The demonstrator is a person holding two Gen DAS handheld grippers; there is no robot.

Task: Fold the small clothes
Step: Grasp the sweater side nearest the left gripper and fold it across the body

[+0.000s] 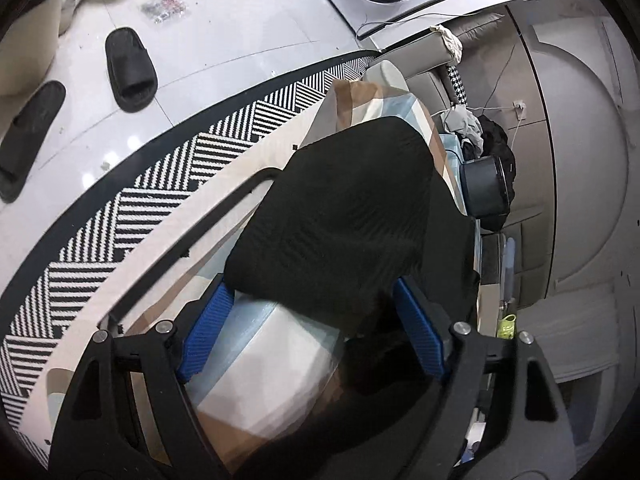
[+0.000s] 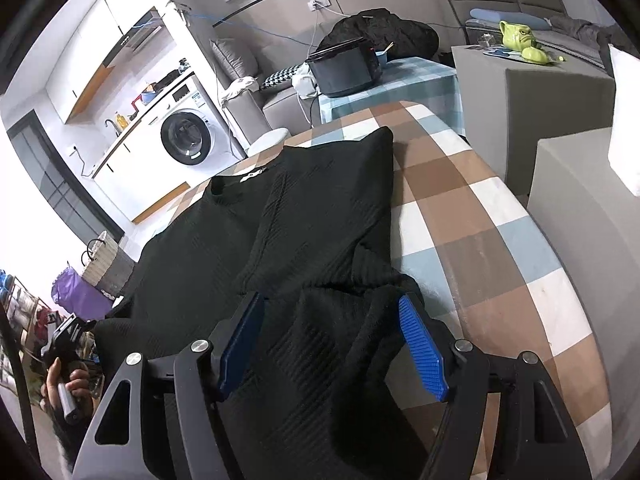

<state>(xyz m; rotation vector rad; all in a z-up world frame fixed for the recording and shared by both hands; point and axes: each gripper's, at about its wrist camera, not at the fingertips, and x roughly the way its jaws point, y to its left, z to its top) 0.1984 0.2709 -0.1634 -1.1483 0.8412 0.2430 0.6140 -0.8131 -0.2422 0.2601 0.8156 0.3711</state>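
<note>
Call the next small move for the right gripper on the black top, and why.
Probably close the right gripper on the hem of the black top. Its blue pads stand open on either side of the near edge, one sleeve is already folded across the body, and the garment lies flat on the checked tablecloth, ready for the bottom-up fold.

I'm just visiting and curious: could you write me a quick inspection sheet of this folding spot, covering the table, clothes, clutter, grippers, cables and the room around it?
Surface: checked tablecloth, brown, white and blue.
Job's things: black knit top lying partly folded.
Clutter: black cooker pot on a side table.
Grippers: left gripper and right gripper open, blue fingers straddling black fabric.
Cables: white leads to a wall socket.
Surroundings: washing machine, slippers, striped rug.
</note>
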